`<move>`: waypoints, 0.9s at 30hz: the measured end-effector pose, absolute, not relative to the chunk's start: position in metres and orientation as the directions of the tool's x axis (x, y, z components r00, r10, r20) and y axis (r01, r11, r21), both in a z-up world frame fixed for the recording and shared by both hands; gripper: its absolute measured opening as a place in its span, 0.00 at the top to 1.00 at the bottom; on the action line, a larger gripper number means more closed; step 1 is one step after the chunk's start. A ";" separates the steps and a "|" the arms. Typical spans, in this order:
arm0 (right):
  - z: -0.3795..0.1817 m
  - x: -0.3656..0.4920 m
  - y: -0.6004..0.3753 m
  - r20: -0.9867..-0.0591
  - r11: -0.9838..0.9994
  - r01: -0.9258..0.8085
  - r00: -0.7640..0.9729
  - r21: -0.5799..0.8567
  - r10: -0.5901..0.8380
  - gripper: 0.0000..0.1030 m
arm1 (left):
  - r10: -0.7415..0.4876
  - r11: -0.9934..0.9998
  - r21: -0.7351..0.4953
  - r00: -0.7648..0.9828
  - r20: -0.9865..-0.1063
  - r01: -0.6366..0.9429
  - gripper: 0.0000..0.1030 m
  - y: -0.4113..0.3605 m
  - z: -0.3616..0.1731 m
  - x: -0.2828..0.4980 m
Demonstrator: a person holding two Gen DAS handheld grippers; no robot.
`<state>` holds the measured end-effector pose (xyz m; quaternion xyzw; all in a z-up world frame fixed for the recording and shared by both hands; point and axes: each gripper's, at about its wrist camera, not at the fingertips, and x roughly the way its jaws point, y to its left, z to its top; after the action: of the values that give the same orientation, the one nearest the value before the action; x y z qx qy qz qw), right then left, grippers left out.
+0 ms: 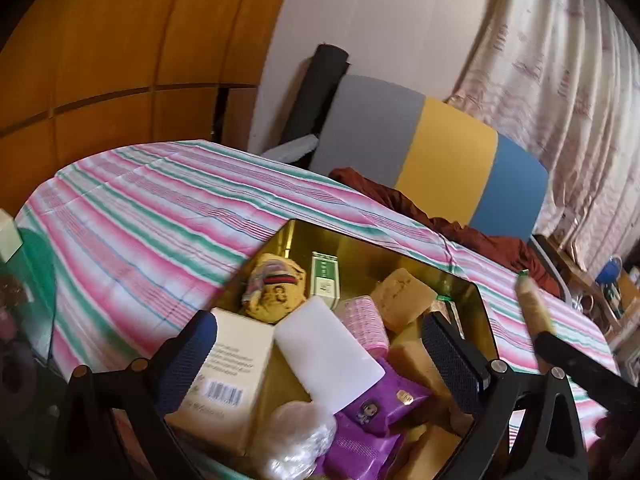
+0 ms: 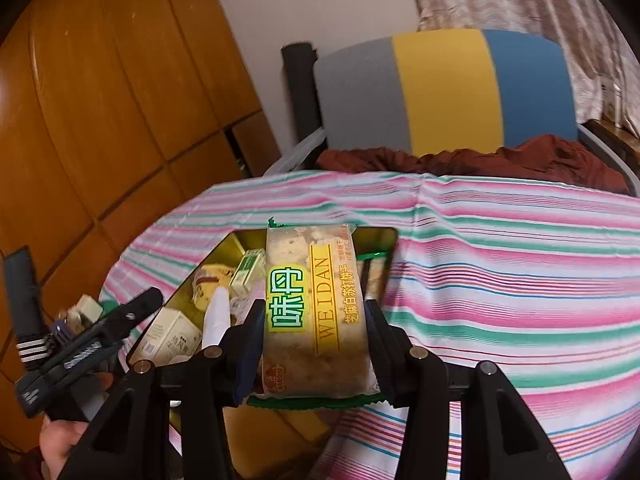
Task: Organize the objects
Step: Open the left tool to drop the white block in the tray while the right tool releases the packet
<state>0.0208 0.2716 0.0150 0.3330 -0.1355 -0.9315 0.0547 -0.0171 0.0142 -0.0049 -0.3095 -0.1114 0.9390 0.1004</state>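
Note:
A gold tray on the striped tablecloth holds a cream box, a white block, a purple packet, a green-white box, a yellow pouch, a pink roll and tan biscuit packs. My left gripper is open and empty just above the tray's contents. My right gripper is shut on a WEIDAN cracker packet, held above the tray's right edge. The packet also shows in the left wrist view.
The striped cloth covers the table around the tray. A chair with a grey, yellow and blue back and dark red cloth stands behind the table. A wooden wardrobe is on the left, a curtain on the right.

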 end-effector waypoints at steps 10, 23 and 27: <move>0.012 -0.058 0.225 -0.747 -0.971 0.127 -0.622 0.201 -0.236 0.53 | 0.145 -0.979 -0.205 -0.785 -0.602 -0.024 0.00 -0.004 -0.007 -0.005; -0.027 -0.156 0.191 -0.850 -0.990 0.096 -0.508 0.104 -0.139 0.51 | 0.001 -0.991 -0.111 -0.815 -0.580 0.079 0.00 -0.027 0.001 -0.001; -0.013 -0.154 0.195 -0.825 -0.995 0.085 -0.558 0.048 -0.088 0.51 | -0.009 -0.989 -0.117 -0.812 -0.583 0.095 0.00 -0.029 0.001 -0.001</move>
<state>-0.1538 0.1948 -0.0134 0.4675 -0.0015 -0.8826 0.0490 -0.0006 -0.0290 0.0013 -0.3052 -0.0705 0.9493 -0.0275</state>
